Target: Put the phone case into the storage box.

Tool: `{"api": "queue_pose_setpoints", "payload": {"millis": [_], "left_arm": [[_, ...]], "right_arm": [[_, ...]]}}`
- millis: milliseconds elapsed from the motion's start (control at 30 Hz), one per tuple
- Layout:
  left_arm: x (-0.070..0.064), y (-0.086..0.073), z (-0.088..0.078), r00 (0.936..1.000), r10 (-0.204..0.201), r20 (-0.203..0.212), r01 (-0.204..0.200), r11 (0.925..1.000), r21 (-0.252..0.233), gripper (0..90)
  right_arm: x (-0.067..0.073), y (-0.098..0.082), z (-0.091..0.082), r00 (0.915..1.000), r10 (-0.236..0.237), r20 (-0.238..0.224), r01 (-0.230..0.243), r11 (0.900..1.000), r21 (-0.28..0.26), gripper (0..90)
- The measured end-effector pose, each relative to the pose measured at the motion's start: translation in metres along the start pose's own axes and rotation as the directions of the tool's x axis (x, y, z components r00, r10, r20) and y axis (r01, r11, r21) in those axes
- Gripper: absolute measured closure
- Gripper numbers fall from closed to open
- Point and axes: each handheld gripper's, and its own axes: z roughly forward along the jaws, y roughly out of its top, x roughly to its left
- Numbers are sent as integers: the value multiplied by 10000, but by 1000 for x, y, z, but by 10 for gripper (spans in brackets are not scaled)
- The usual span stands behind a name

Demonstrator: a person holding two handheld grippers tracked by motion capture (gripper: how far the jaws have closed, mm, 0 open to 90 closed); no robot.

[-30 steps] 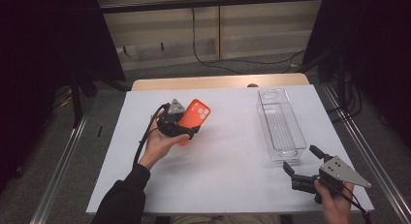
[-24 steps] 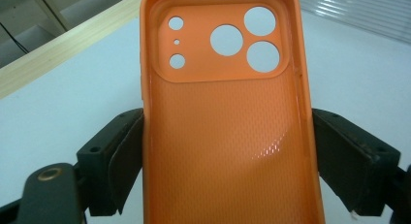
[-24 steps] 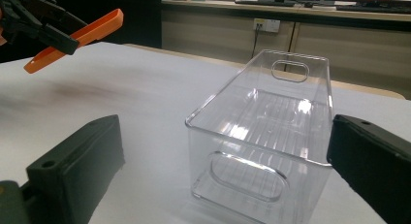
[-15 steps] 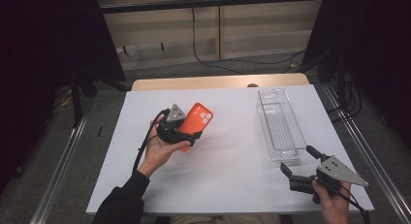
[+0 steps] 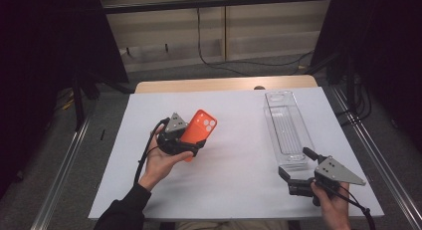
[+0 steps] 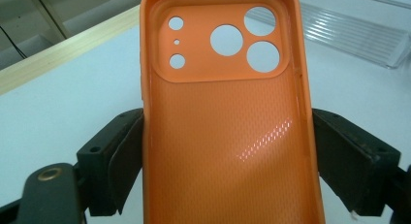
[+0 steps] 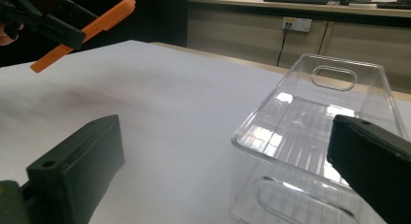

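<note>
left gripper [image 5: 191, 143] clamps the orange phone case [image 5: 198, 131] across its 2 long edges, jaws wide, pads pressed on both sides. case is lifted off the white table [image 5: 239, 190], over its left-centre. long axis tilts up and away toward the far edge, camera cutout end leading, hollow inside facing the gripper. right gripper [image 5: 294, 170] gapes with nothing between its jaws, at the near right corner, just before the clear plastic bin [image 5: 287, 128].
</note>
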Motion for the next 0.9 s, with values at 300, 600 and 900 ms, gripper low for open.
{"api": "queue_pose_setpoints", "payload": {"millis": [300,600,900], "left_arm": [[-17,-4,-9,9994,319,135,-318,9995,-51,161],[-31,-8,-14,9974,648,329,-646,9979,-76,161],[-34,-16,-18,9978,659,-57,-660,9978,-29,161]], "right_arm": [[-1,8,20,9988,211,-444,-210,9998,26,0],[15,22,41,9959,143,-895,-152,9998,-96,0],[28,34,56,9898,460,-1352,-477,9988,-98,0]]}}
